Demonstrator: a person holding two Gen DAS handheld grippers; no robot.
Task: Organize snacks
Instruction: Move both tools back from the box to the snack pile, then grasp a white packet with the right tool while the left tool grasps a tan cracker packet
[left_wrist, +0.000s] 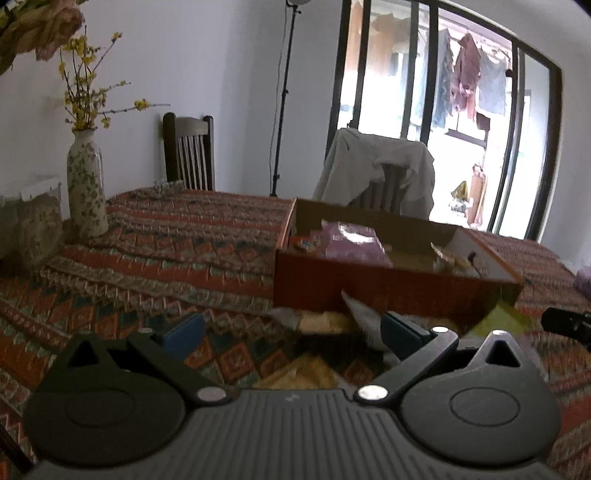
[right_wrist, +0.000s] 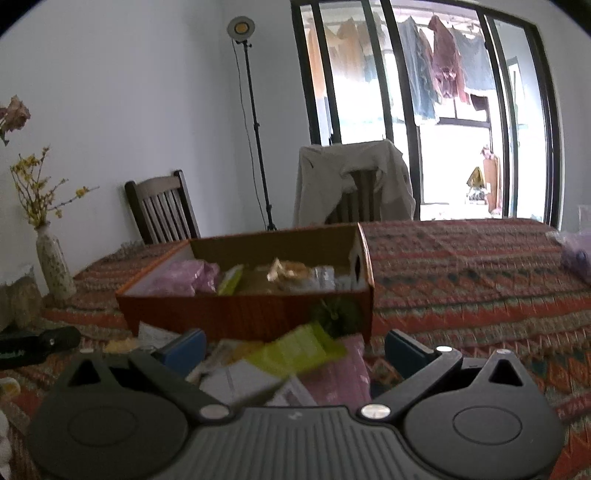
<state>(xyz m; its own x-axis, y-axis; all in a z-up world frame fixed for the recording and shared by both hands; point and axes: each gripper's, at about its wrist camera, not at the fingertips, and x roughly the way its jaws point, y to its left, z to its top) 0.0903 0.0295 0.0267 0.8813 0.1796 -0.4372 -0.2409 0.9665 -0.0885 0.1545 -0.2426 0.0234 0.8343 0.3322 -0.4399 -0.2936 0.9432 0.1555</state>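
Observation:
An orange cardboard box (left_wrist: 332, 284) (right_wrist: 240, 314) stands on the patterned tablecloth. It holds a purple packet (left_wrist: 351, 240) (right_wrist: 184, 280), a gold-wrapped snack (right_wrist: 284, 271) and other packets. Loose snack packets lie on the cloth in front of it: a white and yellow one (left_wrist: 332, 317), a green one (right_wrist: 295, 350) and a pink one (right_wrist: 340, 373). My left gripper (left_wrist: 291, 332) is open and empty above the loose packets. My right gripper (right_wrist: 295, 350) is open, its blue pads (right_wrist: 186, 349) either side of the green packet, not closed on it.
A flowered vase (left_wrist: 86, 188) (right_wrist: 53, 266) with yellow twigs stands at the left. Two chairs (left_wrist: 190, 155) (right_wrist: 354, 184) stand behind the table, one draped with a jacket. A light stand (right_wrist: 255, 122) is by the wall. A black device (right_wrist: 37, 345) lies at the left.

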